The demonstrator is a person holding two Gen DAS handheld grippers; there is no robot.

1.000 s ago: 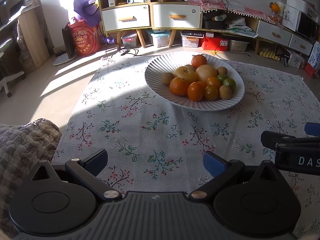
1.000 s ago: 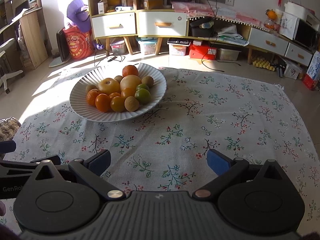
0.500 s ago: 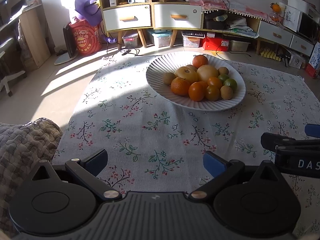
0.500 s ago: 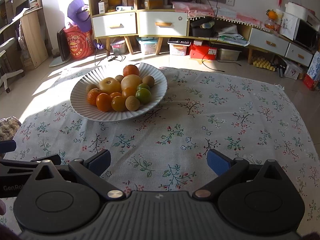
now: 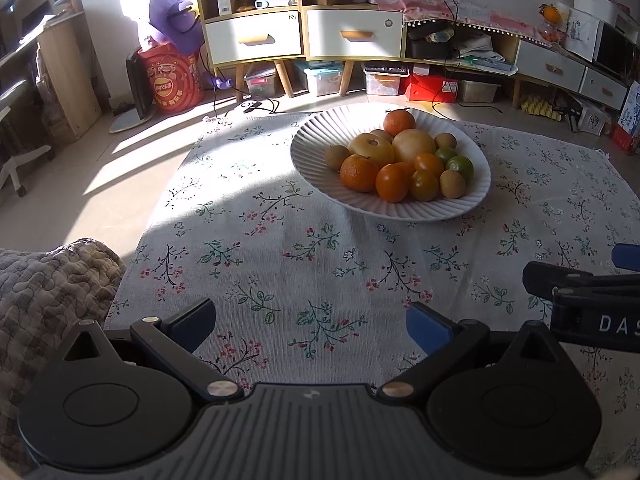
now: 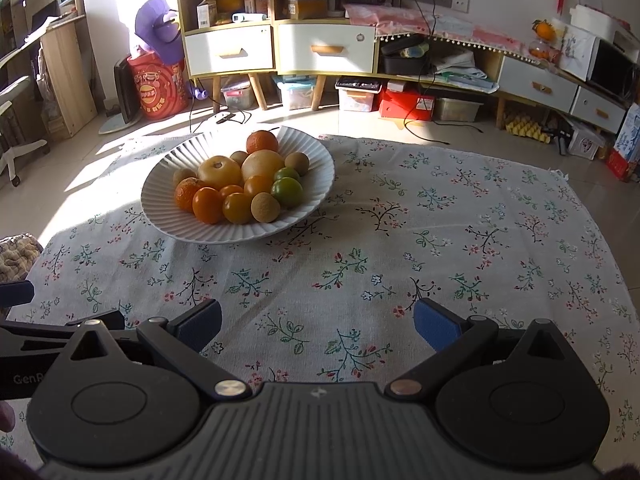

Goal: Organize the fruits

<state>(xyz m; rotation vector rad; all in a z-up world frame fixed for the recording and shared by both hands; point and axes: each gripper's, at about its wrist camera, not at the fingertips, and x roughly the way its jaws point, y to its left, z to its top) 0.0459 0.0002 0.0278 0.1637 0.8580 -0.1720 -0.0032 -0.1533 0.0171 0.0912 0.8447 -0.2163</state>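
A white ribbed plate (image 5: 316, 140) (image 6: 320, 164) sits on the floral cloth (image 5: 280, 240) (image 6: 440, 220) and holds several fruits: oranges (image 5: 359, 173) (image 6: 207, 205), two pale pears (image 5: 371, 149) (image 6: 219, 171), green limes (image 5: 460, 168) (image 6: 287, 191) and brown kiwis (image 5: 453, 184) (image 6: 265, 208). My left gripper (image 5: 310, 322) is open and empty, low over the cloth, well short of the plate. My right gripper (image 6: 317, 320) is open and empty, to the right of the left one; part of it shows in the left wrist view (image 5: 584, 296).
A quilted cushion (image 5: 44, 288) lies at the cloth's near left corner. Drawer cabinets (image 6: 280, 48), storage boxes (image 6: 404, 102), cables, a red drum (image 5: 172, 80) and a chair base (image 5: 20, 160) stand on the floor beyond the cloth.
Both views have shifted very slightly; the plate sits a touch lower and nearer in frame. Both grippers stay open and empty.
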